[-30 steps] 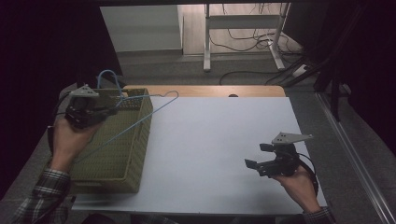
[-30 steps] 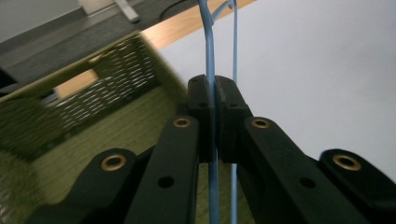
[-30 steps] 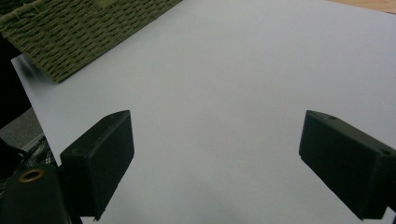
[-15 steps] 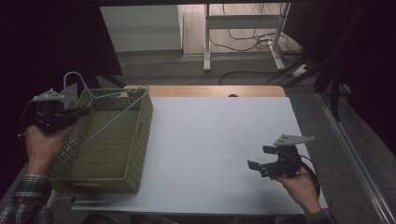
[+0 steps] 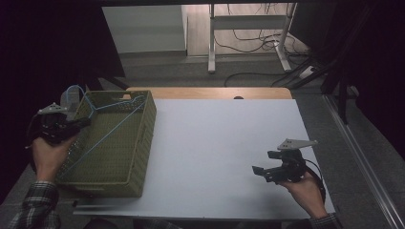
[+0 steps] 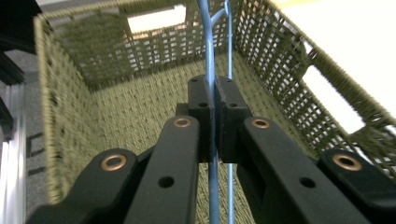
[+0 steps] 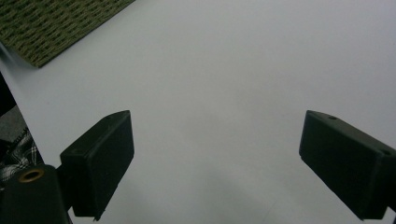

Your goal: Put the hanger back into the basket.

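A green woven basket (image 5: 143, 138) stands on the left part of the white table (image 5: 224, 138). A blue wire hanger (image 5: 110, 131) lies slanted inside it, one end near the far right corner of the rim. My left gripper (image 5: 79, 123) is at the basket's left rim, shut on the hanger's wire. In the left gripper view, the wire (image 6: 208, 51) runs up between the pressed pads of the gripper (image 6: 215, 107) above the basket's floor (image 6: 140, 112). My right gripper (image 5: 260, 172) hovers open low over the table's near right. Nothing is between the wide-apart pads of the right gripper (image 7: 224, 158).
A wooden strip (image 5: 210, 92) borders the table's far edge. Beyond it are desk legs (image 5: 212, 43) and floor cables (image 5: 258, 76). A metal rail (image 5: 363, 162) runs along the right. A corner of the basket (image 7: 56, 23) is at the upper left of the right gripper view.
My left hand has moved left and down with the hanger. The hanger reached out over the table before; now it lies inside the basket. The right hand has stayed put.
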`<state>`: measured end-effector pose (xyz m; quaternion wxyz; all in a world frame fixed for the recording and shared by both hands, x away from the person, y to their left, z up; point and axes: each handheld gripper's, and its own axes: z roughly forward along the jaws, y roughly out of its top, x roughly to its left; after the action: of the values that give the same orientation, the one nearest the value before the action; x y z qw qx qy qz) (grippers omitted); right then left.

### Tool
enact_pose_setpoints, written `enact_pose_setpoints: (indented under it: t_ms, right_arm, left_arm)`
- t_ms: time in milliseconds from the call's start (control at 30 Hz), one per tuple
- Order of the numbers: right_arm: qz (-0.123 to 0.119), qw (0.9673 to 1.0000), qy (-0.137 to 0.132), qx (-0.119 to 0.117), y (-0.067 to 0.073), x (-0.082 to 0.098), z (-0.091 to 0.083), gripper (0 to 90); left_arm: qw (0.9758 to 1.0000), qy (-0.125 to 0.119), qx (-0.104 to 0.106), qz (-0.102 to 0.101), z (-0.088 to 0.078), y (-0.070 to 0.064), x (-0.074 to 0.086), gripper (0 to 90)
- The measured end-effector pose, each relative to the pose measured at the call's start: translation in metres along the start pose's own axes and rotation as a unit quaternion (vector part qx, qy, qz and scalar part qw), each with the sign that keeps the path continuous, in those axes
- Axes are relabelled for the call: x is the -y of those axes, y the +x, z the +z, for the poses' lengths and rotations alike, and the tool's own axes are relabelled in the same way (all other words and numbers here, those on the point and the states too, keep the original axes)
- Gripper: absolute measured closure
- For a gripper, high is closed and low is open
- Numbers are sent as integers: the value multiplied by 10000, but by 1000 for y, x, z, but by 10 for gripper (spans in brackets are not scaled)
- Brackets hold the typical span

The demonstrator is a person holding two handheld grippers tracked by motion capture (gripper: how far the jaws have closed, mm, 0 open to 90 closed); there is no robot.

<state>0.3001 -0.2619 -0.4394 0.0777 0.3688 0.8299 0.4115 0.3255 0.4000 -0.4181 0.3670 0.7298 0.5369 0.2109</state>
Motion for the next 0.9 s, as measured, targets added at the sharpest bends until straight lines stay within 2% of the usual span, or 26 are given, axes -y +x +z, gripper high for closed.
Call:
enact_pose_setpoints:
  t_ms: [67, 100, 133, 167, 200, 233, 267, 300, 333, 367, 400, 433, 467, 533, 567, 600, 633, 733, 767, 800, 833, 867, 900]
  right_arm:
    - [0, 10000, 24, 7, 0, 1, 1, 98]
    - [2, 10000, 34, 8, 0, 1, 2, 97]
    - [2, 10000, 34, 8, 0, 1, 2, 97]
    - [-18, 10000, 61, 14, 1, 2, 3, 98]
    - [-18, 10000, 61, 14, 1, 2, 3, 98]
    - [-27, 10000, 73, 17, 1, 3, 4, 97]
    - [-27, 10000, 88, 16, 0, 3, 4, 98]
    - [-23, 9999, 101, 17, 0, 4, 5, 98]
    - [-23, 9999, 101, 17, 0, 4, 5, 98]
    - [-42, 9999, 126, 18, 0, 5, 6, 97]
    - [-42, 9999, 126, 18, 0, 5, 6, 97]
    - [-71, 9999, 154, 20, 1, 6, 8, 97]
    - [-88, 9998, 173, 31, 1, 7, 8, 97]
    - [-105, 9998, 187, 38, 1, 7, 8, 97]
    - [-125, 9997, 184, 85, 2, 8, 9, 97]
    - [-125, 9997, 184, 85, 2, 8, 9, 97]
    - [-138, 9997, 195, 93, 2, 9, 8, 96]
    - [-124, 9997, 143, 122, 3, 10, 5, 92]
    - [-124, 9997, 143, 122, 3, 10, 5, 92]
    - [-107, 9998, 109, 126, 3, 10, 4, 90]
    - [-117, 9998, 53, 127, 3, 10, 1, 84]
    - [-118, 9998, 23, 131, 4, 10, 0, 80]
    - [-111, 9999, 4, 133, 4, 10, -2, 76]
  left_arm:
    - [10000, 55, 19, -16, 4, 0, 1, 875]
    - [9998, 196, 13, -25, 13, -1, 4, 874]
    - [9998, 196, 13, -25, 13, -1, 4, 874]
    - [9993, 364, 40, -97, 22, 0, 7, 874]
    - [9993, 364, 40, -97, 22, 0, 7, 873]
    - [9987, 507, -35, -103, 28, 0, 10, 873]
    - [9987, 507, -35, -103, 28, 0, 10, 872]
    - [9971, 750, -35, -148, 34, 1, 11, 870]
    - [9971, 750, -35, -148, 34, 1, 11, 868]
    - [9953, 936, -261, 39, 37, -2, 11, 865]
    - [9953, 936, -261, 39, 37, -2, 11, 860]
    - [9943, 1035, -236, 26, 40, -2, 12, 850]
    - [9940, 1035, -341, 85, 40, -3, 12, 815]
    - [9940, 1010, -397, 115, 39, -4, 13, 791]
    - [9944, 968, -417, 99, 38, -5, 13, 702]
    - [9952, 893, -383, 68, 36, -5, 13, 702]
    - [9962, 793, -362, 75, 32, -7, 14, 621]
    - [9971, 674, -318, 136, 28, -12, 14, 466]
    - [9978, 598, -246, 154, 25, -15, 14, 466]
    - [9984, 522, -168, 156, 22, -18, 14, 426]
    - [9992, 360, 78, 166, 16, -25, 14, 357]
    - [9992, 360, 78, 166, 16, -25, 14, 315]
    - [9990, 205, 362, 158, 10, -33, 13, 284]
